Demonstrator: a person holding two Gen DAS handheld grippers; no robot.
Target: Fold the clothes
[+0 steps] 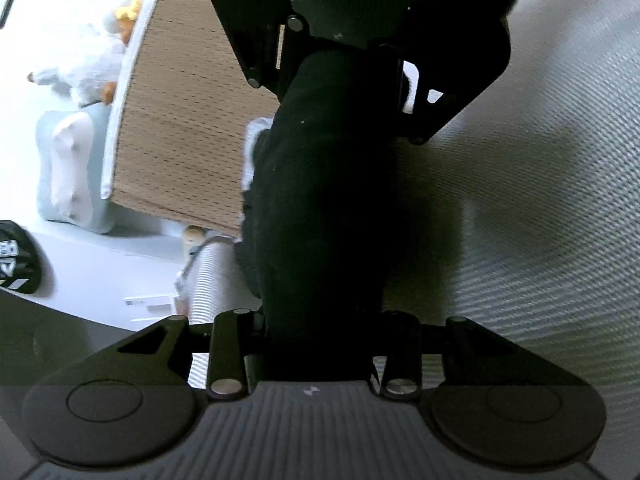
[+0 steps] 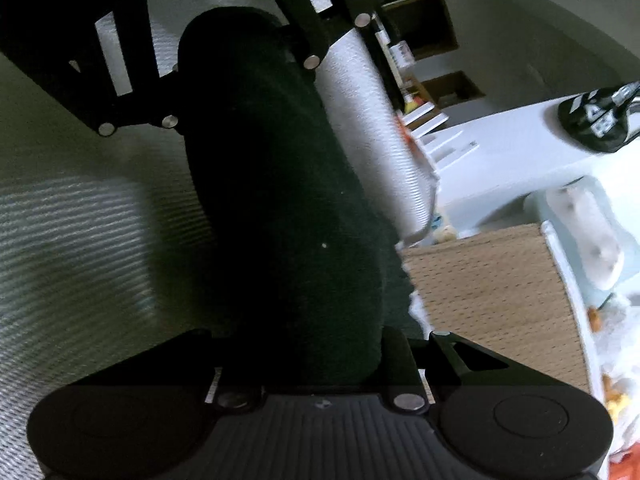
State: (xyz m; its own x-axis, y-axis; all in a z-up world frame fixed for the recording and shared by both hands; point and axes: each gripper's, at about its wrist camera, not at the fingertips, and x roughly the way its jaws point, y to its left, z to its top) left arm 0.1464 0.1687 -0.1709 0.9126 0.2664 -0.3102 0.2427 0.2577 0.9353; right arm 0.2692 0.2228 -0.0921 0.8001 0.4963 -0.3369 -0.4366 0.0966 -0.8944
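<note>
A black garment (image 1: 320, 200) hangs bunched into a thick roll between my two grippers, above a white ribbed cover (image 1: 540, 200). In the left wrist view my left gripper (image 1: 320, 332) is shut on the near end of the roll, and its fingertips are buried in the cloth. My right gripper (image 1: 340, 52) faces it at the top and clamps the far end. In the right wrist view the same black garment (image 2: 280, 200) runs from my right gripper (image 2: 304, 360), shut on it, up to the left gripper (image 2: 240, 32).
A tan mesh panel (image 1: 180, 120) with a white edge stands beside the ribbed cover (image 2: 60, 240). White plush toys (image 1: 96, 40) lie beyond it. A black item with white lettering (image 2: 600, 120) rests on a white surface (image 2: 500, 152). Wall shelves (image 2: 432, 28) are farther off.
</note>
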